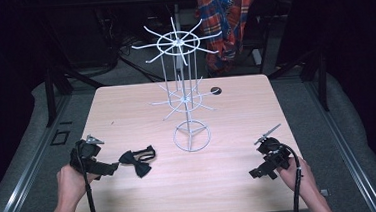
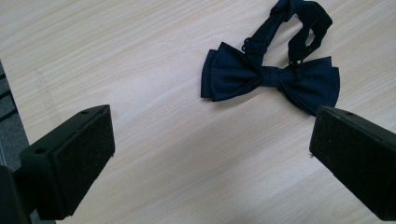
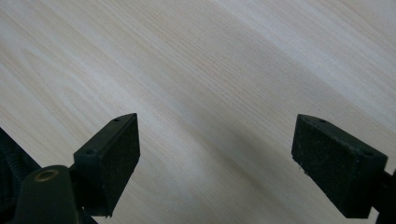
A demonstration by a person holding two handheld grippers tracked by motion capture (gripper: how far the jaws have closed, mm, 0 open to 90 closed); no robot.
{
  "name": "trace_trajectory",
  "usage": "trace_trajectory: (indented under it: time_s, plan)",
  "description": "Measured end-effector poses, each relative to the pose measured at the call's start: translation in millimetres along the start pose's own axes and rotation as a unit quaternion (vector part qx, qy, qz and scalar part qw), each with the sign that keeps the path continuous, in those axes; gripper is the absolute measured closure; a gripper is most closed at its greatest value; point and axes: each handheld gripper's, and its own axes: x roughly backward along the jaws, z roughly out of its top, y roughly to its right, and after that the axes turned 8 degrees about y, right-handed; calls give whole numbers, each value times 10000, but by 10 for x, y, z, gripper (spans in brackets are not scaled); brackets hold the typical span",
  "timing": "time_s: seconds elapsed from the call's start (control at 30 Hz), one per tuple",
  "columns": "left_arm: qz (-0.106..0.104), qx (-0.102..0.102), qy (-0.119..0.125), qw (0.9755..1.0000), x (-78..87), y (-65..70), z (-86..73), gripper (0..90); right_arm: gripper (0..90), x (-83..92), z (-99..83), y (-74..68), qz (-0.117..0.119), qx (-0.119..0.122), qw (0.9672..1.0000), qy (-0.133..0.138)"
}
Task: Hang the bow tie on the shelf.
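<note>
High view: my left gripper (image 1: 111, 167) sits at the near left of the bench (image 1: 126, 105), held in my left hand (image 1: 71, 182), its tip pointing toward the dark bow tie (image 1: 138, 159). The bow tie lies flat on the bench just beside that tip; whether they touch I cannot tell from here. A white wire rack (image 1: 185, 93) with 2 tiers of spokes stands on a ring base at mid-bench, well apart from both grippers. My right gripper (image 1: 259, 172) is over the near right of the bench, in my right hand (image 1: 301, 178). A plaid shirt (image 1: 227, 18) hangs beyond the far edge.

Left gripper view: my jaws are spread wide with nothing between them. The bow tie (image 2: 271, 77) lies ahead of them on bare wood, its strap looped behind it, clear of both pads.

Right gripper view: my jaws are spread wide over bare bench (image 3: 210, 70), gripping nothing.
</note>
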Motion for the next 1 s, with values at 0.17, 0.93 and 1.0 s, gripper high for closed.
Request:
trace_trajectory:
  time_s: [0.17, 0.93, 1.0]
  plan:
    - [1, -29, 12, 10000, -17, 11, -2, 1, 151, -11, -4, -10, -37, 97, 9999, -87]
    - [-113, -277, 134, 9995, -28, 137, 98, 0, 151, -57, -8, -39, 4, 152, 9996, -226]
    - [-169, -315, 104, 9993, -44, 162, 125, 0, 152, -65, -11, -38, 5, 113, 9996, -247]
